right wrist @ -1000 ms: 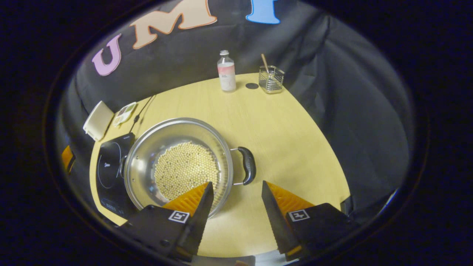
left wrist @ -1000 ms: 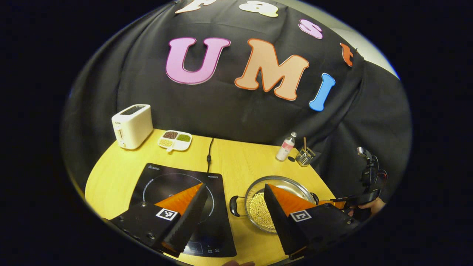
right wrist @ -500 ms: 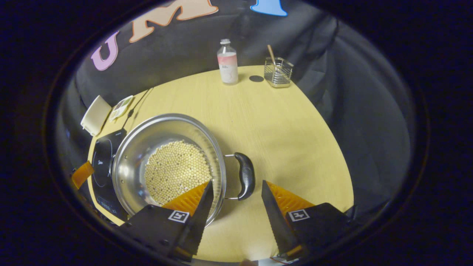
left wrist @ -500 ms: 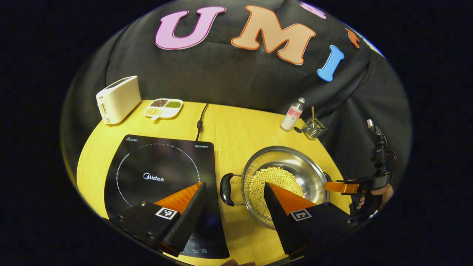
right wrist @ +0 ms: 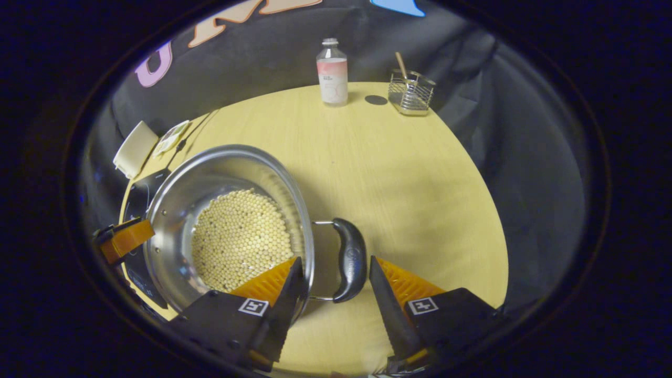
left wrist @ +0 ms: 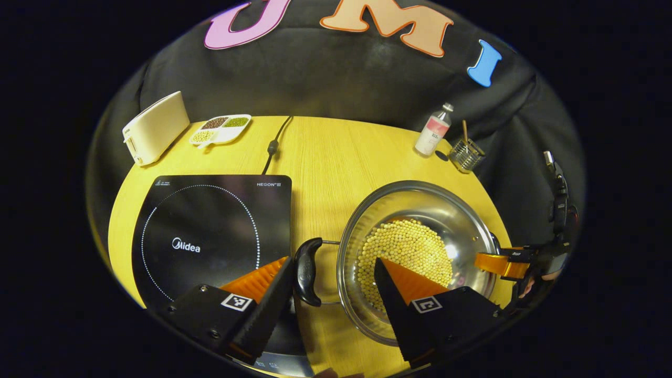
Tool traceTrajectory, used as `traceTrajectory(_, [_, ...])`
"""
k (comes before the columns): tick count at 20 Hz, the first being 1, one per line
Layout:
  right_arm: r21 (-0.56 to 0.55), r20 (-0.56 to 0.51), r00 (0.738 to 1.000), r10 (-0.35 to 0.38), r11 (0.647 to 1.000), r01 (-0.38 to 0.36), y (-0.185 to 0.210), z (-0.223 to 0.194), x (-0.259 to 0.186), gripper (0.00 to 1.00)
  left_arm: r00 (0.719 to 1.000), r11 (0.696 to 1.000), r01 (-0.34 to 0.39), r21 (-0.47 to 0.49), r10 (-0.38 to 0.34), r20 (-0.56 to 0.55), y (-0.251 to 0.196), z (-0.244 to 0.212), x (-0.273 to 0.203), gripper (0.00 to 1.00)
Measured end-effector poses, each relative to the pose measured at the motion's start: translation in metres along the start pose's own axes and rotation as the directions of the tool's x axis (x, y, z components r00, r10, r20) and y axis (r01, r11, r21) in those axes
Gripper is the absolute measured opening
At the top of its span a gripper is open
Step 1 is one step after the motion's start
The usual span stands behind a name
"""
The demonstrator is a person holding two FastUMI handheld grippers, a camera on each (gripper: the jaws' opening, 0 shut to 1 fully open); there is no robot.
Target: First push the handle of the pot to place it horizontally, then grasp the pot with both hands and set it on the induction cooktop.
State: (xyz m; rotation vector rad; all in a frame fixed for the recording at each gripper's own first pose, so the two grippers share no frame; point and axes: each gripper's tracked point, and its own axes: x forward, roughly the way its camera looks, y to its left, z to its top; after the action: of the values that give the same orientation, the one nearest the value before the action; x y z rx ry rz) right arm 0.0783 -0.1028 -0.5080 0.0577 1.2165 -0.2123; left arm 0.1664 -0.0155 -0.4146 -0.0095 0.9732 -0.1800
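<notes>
Tools [left wrist: 333, 286] nearer pot [left wrist: 420, 210] handles now

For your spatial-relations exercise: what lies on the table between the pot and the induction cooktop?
In the left gripper view, the pot's black handle juts from the pot toward the induction cooktop; past it, a bare strip of table.

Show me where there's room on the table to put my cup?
Bare wood lies between the pot and the bottle, and right of the pot handle toward the table edge. It's crowded around the pot, and the cooktop fills the left side.
</notes>
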Motion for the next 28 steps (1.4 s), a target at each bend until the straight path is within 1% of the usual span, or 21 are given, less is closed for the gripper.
traceTrajectory(1, [0.012,-0.007,1.0,0.009,1.0,-0.009,-0.002,0.001,0.001,0.82,1.0,1.0,0.0,-0.006,0.0,-0.007,-0.001,-0.002,0.003,0.95])
traceTrajectory(2, [0.024,-0.009,1.0,0.013,1.0,-0.012,-0.005,0.002,0.004,0.82,1.0,1.0,0.003,-0.013,-0.003,-0.016,-0.004,-0.004,0.004,0.95])
traceTrajectory(6, [0.054,-0.023,1.0,0.019,0.998,-0.018,-0.018,0.005,0.013,0.83,0.999,1.0,-0.005,-0.023,0.004,-0.033,-0.017,-0.008,0.016,0.95])
traceTrajectory(8, [0.061,-0.03,0.999,0.031,0.998,-0.029,-0.015,0.005,0.017,0.82,0.998,1.0,-0.018,-0.012,0.017,-0.053,-0.02,-0.012,0.026,0.95])
traceTrajectory(9, [0.062,-0.034,0.998,0.054,0.997,-0.052,-0.014,0.009,0.014,0.75,0.997,1.0,-0.03,-0.004,0.029,-0.076,-0.018,-0.017,0.033,0.94])
traceTrajectory(11, [0.044,-0.033,0.998,0.046,0.998,-0.044,-0.015,0.009,0.018,0.6,0.991,0.998,-0.056,0.017,0.057,-0.117,-0.013,-0.023,0.044,0.92])
traceTrajectory(12, [0.044,-0.032,0.998,0.051,0.998,-0.05,-0.015,0.01,0.018,0.6,0.989,0.997,-0.07,0.03,0.073,-0.129,-0.008,-0.025,0.048,0.88])
traceTrajectory(13, [0.047,-0.036,0.998,0.054,0.998,-0.052,-0.015,0.012,0.014,0.6,0.985,0.997,-0.072,0.039,0.078,-0.155,-0.004,-0.029,0.049,0.9])
traceTrajectory(14, [0.05,-0.033,0.998,0.061,0.997,-0.059,-0.015,0.011,0.02,0.55,0.989,0.997,-0.064,0.034,0.068,-0.129,-0.004,-0.024,0.049,0.76])
traceTrajectory(15, [0.052,-0.032,0.998,0.057,0.997,-0.056,-0.016,0.013,0.016,0.62,0.989,0.998,-0.059,0.03,0.062,-0.133,-0.005,-0.023,0.054,0.75])
traceTrajectory(16, [0.049,-0.031,0.998,0.054,0.997,-0.052,-0.014,0.013,0.02,0.51,0.987,0.998,-0.06,0.031,0.064,-0.149,-0.006,-0.024,0.049,0.72])
traceTrajectory(18, [0.053,-0.034,0.998,0.052,0.997,-0.05,-0.014,0.013,0.02,0.51,0.986,0.998,-0.06,0.016,0.062,-0.153,-0.006,-0.025,0.05,0.7])
traceTrajectory(19, [0.059,-0.04,0.997,0.059,0.997,-0.057,-0.013,0.012,0.024,0.47,0.985,0.998,-0.062,-0.007,0.06,-0.163,-0.007,-0.029,0.048,0.71])
traceTrajectory(20, [0.054,-0.036,0.997,0.065,0.997,-0.063,-0.014,0.013,0.018,0.44,0.985,0.998,-0.061,-0.024,0.057,-0.165,-0.008,-0.031,0.045,0.68])
traceTrajectory(21, [0.047,-0.041,0.997,0.069,0.997,-0.067,-0.014,0.012,0.017,0.44,0.984,0.997,-0.065,-0.033,0.058,-0.166,-0.008,-0.032,0.041,0.68])
traceTrajectory(22, [0.052,-0.046,0.996,0.072,0.996,-0.07,-0.015,0.01,0.014,0.51,0.984,0.997,-0.07,-0.031,0.064,-0.168,-0.008,-0.032,0.036,0.67])
traceTrajectory(23, [0.058,-0.048,0.996,0.077,0.996,-0.074,-0.014,0.01,0.009,0.51,0.985,0.997,-0.072,-0.02,0.068,-0.161,-0.01,-0.03,0.03,0.67])
traceTrajectory(24, [0.061,-0.039,0.995,0.086,0.995,-0.084,-0.012,0.011,0.004,0.44,0.987,0.997,-0.076,-0.008,0.074,-0.144,-0.009,-0.026,0.024,0.67])
traceTrajectory(25, [0.058,-0.031,0.995,0.096,0.994,-0.094,-0.009,0.014,0.0,0.51,0.989,0.997,-0.08,0.0,0.079,-0.125,-0.009,-0.02,0.018,0.67])
traceTrajectory(27, [0.056,-0.018,0.994,0.112,0.992,-0.111,-0.003,0.017,-0.011,0.51,0.989,0.996,-0.092,-0.003,0.091,-0.118,-0.005,-0.016,0.003,0.68])
traceTrajectory(28, [0.056,-0.017,0.993,0.12,0.991,-0.119,0.001,0.017,-0.017,0.43,0.989,0.995,-0.099,-0.004,0.098,-0.11,-0.002,-0.012,-0.004,0.66])
